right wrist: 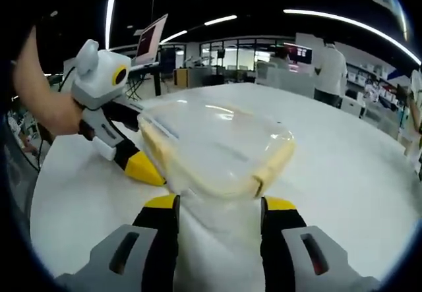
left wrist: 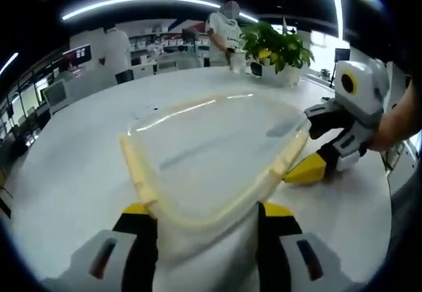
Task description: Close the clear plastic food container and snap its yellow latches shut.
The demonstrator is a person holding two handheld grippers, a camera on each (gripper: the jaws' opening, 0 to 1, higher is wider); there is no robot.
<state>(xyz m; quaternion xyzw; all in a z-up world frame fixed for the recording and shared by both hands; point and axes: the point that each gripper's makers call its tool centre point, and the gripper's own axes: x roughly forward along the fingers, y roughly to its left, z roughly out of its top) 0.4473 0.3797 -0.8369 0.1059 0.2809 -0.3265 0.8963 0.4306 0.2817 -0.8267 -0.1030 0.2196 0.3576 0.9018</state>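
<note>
Latches (left wrist: 135, 163) are the step in hand, by the look of it: pale yellow strips along the edges of the clear, rounded container (left wrist: 214, 153) on the smooth white worktop (left wrist: 72, 167). Left tongs (left wrist: 208, 223) stand parted at the container's near edge, gripping nothing that can be made out; right tongs (right wrist: 217, 216) likewise straddle its opposite edge. Pressing each strip squarely, while the other tongs brace the slippery plastic, should serve best.

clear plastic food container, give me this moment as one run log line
clear plastic food container on white round table | left claw at near edge | right claw opposite
</note>
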